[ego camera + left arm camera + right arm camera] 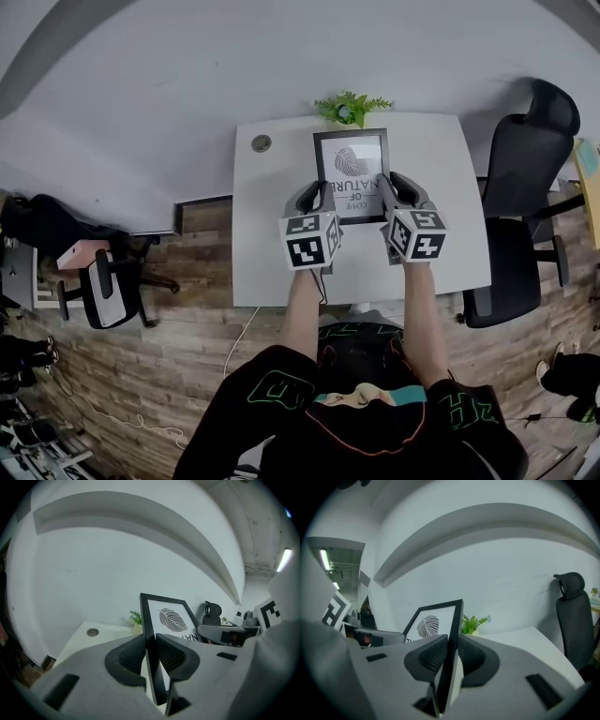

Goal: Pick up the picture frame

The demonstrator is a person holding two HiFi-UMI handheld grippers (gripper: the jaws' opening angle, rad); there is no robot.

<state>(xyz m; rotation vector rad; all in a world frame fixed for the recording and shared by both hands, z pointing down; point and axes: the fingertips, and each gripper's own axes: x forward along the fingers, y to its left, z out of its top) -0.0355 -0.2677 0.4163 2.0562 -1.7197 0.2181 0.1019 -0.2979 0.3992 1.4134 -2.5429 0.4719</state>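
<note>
The picture frame (352, 175) is at the upper centre of the head view, over the white tabletop (272, 262). The left hand-held gripper (151, 645) and right hand-held gripper (451, 649) each pinch one thin black side rail. If one side rises faster than the other, the frame could twist loose or tip onto the plant (351, 108). The print appears to read "LOVE OF NATURE".

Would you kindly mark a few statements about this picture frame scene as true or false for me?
1. The left gripper is shut on one side edge of the picture frame. True.
2. The right gripper is empty. False: it is shut on the frame's other side edge.
3. The frame's print shows a leaf. True.
4. The potted plant stands at the near edge of the table. False: it stands at the far edge, by the wall.
</note>
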